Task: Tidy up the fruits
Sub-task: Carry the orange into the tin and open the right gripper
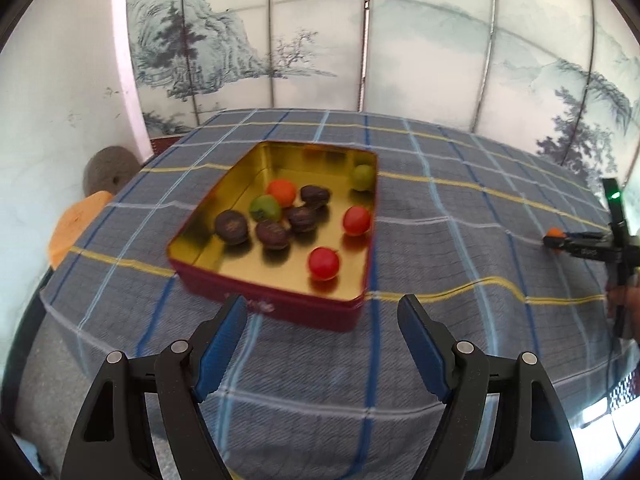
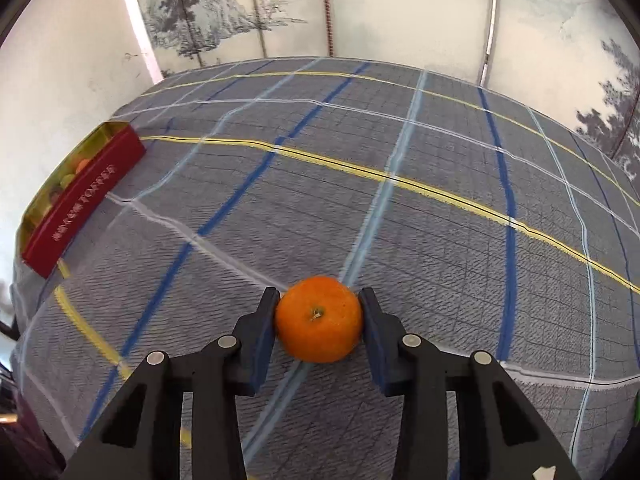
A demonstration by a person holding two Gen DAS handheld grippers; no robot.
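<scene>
— Tangerine (image 2: 319, 319) sits on the checked surface (image 2: 440, 200), well apart from the red tin (image 2: 80, 196); the right tool (image 2: 319, 322) has its pads against both flanks, stem facing up towards us.

— Looks light, soft-skinned, I'd guess; squeeze hard and it bruises; round too, so a grip across the widest middle seems safest.

— And the left tool (image 1: 322, 320)?

— Spread wide, holding nothing, near the tin's front wall; small red, green and dark fruits (image 1: 276, 216) already lie inside.
</scene>
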